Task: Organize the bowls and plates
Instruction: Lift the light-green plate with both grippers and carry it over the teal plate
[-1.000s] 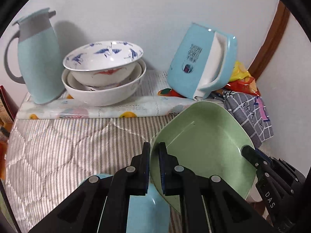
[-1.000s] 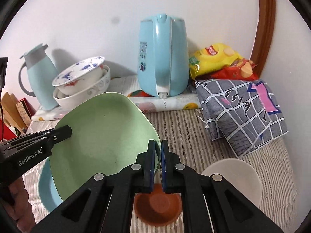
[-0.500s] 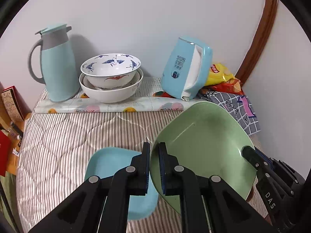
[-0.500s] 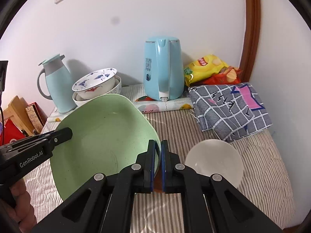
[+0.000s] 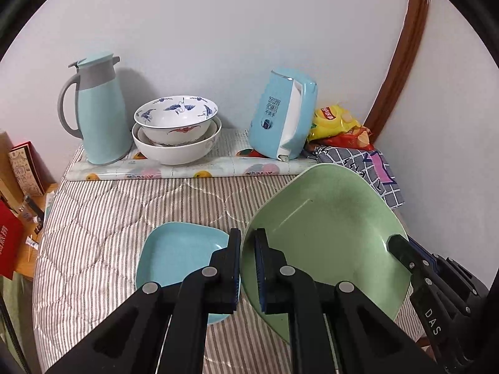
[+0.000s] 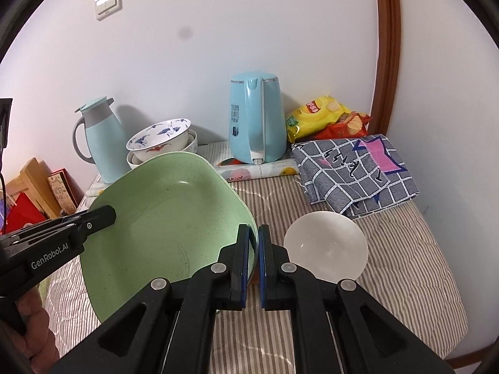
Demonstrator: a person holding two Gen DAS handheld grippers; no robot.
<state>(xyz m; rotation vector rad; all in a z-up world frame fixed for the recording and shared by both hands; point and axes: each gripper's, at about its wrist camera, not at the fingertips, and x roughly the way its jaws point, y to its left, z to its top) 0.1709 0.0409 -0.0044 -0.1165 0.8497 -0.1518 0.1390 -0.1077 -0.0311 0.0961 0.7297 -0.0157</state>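
Note:
A large green plate (image 5: 327, 224) (image 6: 168, 224) hangs tilted above the striped table, held by both grippers. My left gripper (image 5: 248, 235) is shut on its left rim, and shows at the left of the right wrist view (image 6: 106, 213). My right gripper (image 6: 253, 230) is shut on the opposite rim, and shows at the right of the left wrist view (image 5: 394, 241). Below on the cloth lie a blue square plate (image 5: 177, 255) and a white bowl (image 6: 326, 249). Patterned bowls sit stacked (image 5: 176, 124) (image 6: 159, 138) at the back.
Against the back wall stand a pale blue jug (image 5: 99, 115) and a blue kettle (image 6: 255, 118) on a printed mat (image 5: 174, 171). Snack bags (image 6: 318, 115) and a folded checked cloth (image 6: 352, 171) fill the back right corner. Boxes (image 5: 18, 171) stand past the table's left edge.
Both grippers have risen and drawn back from the wall with the green plate. The blue plate has come into full view beneath, and the white bowl shows whole.

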